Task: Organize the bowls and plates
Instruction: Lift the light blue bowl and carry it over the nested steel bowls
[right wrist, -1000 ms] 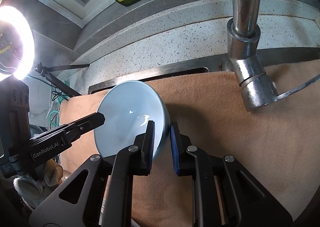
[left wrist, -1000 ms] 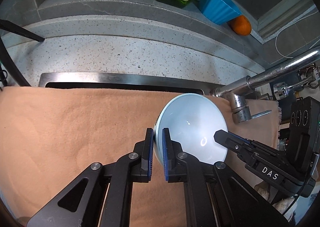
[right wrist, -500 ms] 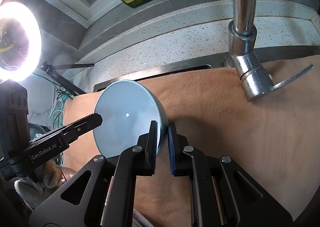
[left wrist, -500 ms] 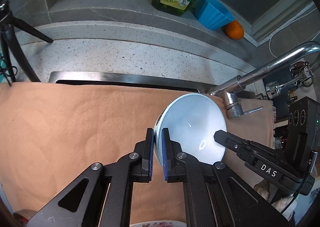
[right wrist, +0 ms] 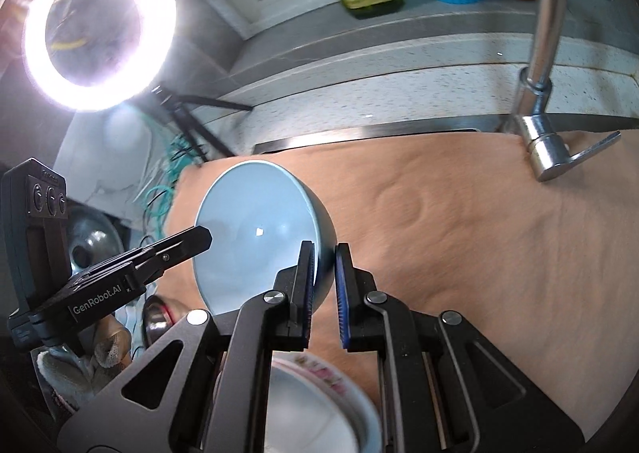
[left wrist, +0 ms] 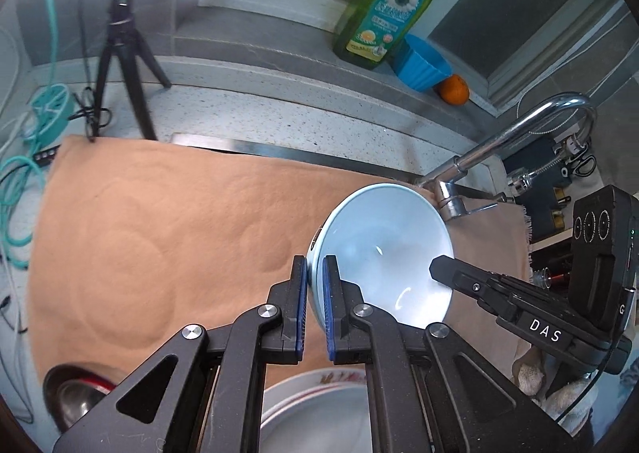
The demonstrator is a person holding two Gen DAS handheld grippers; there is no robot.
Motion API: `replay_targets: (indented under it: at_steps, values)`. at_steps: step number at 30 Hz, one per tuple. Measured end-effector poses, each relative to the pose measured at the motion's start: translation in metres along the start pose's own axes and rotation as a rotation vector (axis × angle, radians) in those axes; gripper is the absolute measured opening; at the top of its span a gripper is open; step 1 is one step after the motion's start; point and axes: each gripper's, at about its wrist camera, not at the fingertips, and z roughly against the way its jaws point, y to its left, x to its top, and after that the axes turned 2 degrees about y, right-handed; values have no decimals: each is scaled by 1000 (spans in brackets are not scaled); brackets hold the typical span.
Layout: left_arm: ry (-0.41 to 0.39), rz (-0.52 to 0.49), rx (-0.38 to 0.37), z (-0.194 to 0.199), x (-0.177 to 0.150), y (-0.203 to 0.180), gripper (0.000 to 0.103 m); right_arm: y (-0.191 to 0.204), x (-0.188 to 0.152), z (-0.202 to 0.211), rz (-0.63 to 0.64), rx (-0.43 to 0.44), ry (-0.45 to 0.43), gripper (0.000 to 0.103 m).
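Observation:
A light blue bowl (left wrist: pixel 383 249) is held in the air between both grippers, above the tan cloth (left wrist: pixel 159 237). My left gripper (left wrist: pixel 315 293) is shut on the bowl's left rim. My right gripper (right wrist: pixel 323 277) is shut on the opposite rim of the bowl (right wrist: pixel 251 233). The right gripper's finger also shows in the left wrist view (left wrist: pixel 459 277). A white plate with a floral red edge (left wrist: pixel 319 417) lies below the grippers; it also shows in the right wrist view (right wrist: pixel 315 405). A steel bowl (left wrist: pixel 72 393) sits at the lower left.
A chrome faucet (left wrist: pixel 519 133) stands at the right over the cloth-covered sink. A green soap bottle (left wrist: pixel 387 9), a blue cup (left wrist: pixel 423 61) and an orange (left wrist: pixel 453 89) sit on the back ledge. A ring light (right wrist: pixel 96 21) on a tripod (left wrist: pixel 124 65) stands at the left, with teal cables (left wrist: pixel 24 173).
Both grippers have lifted the bowl and drawn it back toward the near edge. The white plate and steel bowl have come into view below.

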Motion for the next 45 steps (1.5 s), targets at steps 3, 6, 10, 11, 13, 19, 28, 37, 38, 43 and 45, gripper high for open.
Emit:
replay_targets:
  at_steps: [3,6,10,11,13,19,28,37,38,43,45]
  values:
    - [-25,15,4,20,-13,12,6,21,-11,4,30,20,2,10]
    - [-43,34,11,36,-26,26,6,40,-21,4,57,38,9,10]
    - [-60,65,19,55,-45,45,6,67,-37,2,97,62,23,10]
    - [-63,70,21,59,-51,50,6,73,-40,1,107,66,27,10]
    - [-68,84,25,69,-61,60,6,87,-48,-3,129,77,40,10]
    - [-86,131,34,90,-87,89,6,122,-70,-11,193,100,71,10]
    - [-86,217,53,104,-119,134,6,165,-93,-36,267,114,142,11]
    - [-59,284,60,100,-139,164,6,187,-109,-70,302,102,209,11]
    - [-55,287,61,100,-141,165,6,188,-109,-72,303,100,213,11]
    - [-47,308,59,97,-146,173,6,192,-111,-85,323,86,240,11]
    - [-42,316,59,95,-147,176,6,194,-112,-88,328,79,245,11]
